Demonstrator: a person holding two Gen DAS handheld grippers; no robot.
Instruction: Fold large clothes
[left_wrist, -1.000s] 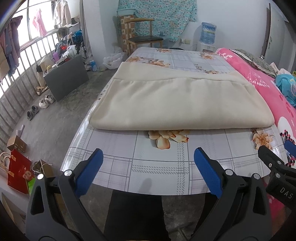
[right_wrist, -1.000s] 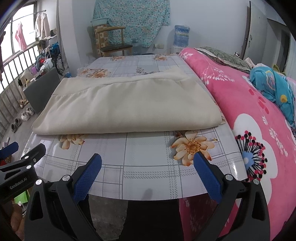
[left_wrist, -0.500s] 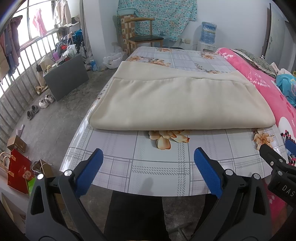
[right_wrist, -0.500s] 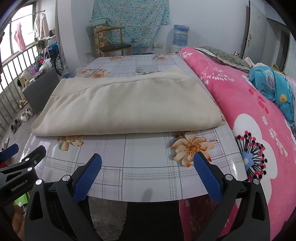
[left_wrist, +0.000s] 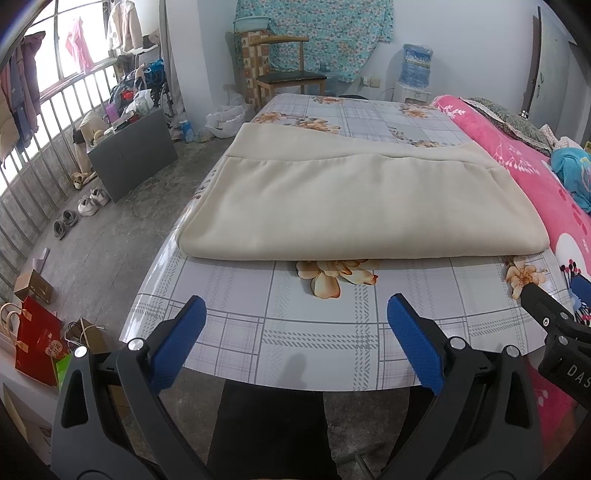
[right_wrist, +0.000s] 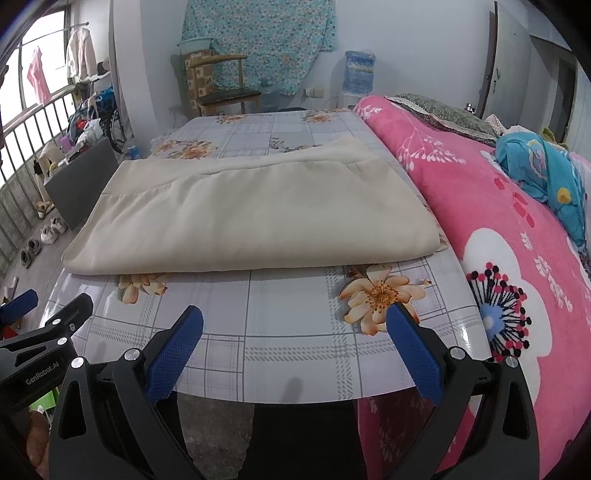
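Almost nothing has shifted over the last second: the folded cream garment (left_wrist: 354, 206) lies where it lay, and both grippers hang at the near edge as before, with only the slightest drift in each view.

That garment (right_wrist: 251, 218) rests flat on the worktop (left_wrist: 317, 332), a surface covered in a glossy grey plaid cloth printed with orange flowers. Its folded near edge runs from 9 o'clock to 3 o'clock across the middle of both views, and a narrower band of the same fabric shows along its far side toward 12 o'clock. One orange flower (left_wrist: 334, 275) peeks out from under the near edge; another flower (right_wrist: 380, 295) lies bare toward the worktop's right corner.

At 6 o'clock in the left wrist view, the left gripper (left_wrist: 295, 343) is held level above the worktop's near edge, its blue-padded fingers (left_wrist: 177, 345) spread wide apart and holding nothing. The right gripper (right_wrist: 295, 339) sits in the same pose just beside it, fingers (right_wrist: 415, 352) likewise splayed and empty. Each tool shows at the edge of the other's view, at 3 o'clock and 8 o'clock respectively. Neither touches the garment.

Outward at 3 o'clock, a pink flowered blanket (right_wrist: 517, 236) butts against the worktop. At 12 o'clock a wooden chair (left_wrist: 286, 74) stands by the wall, and shoes (left_wrist: 88, 203) lie on the floor toward 9 o'clock.
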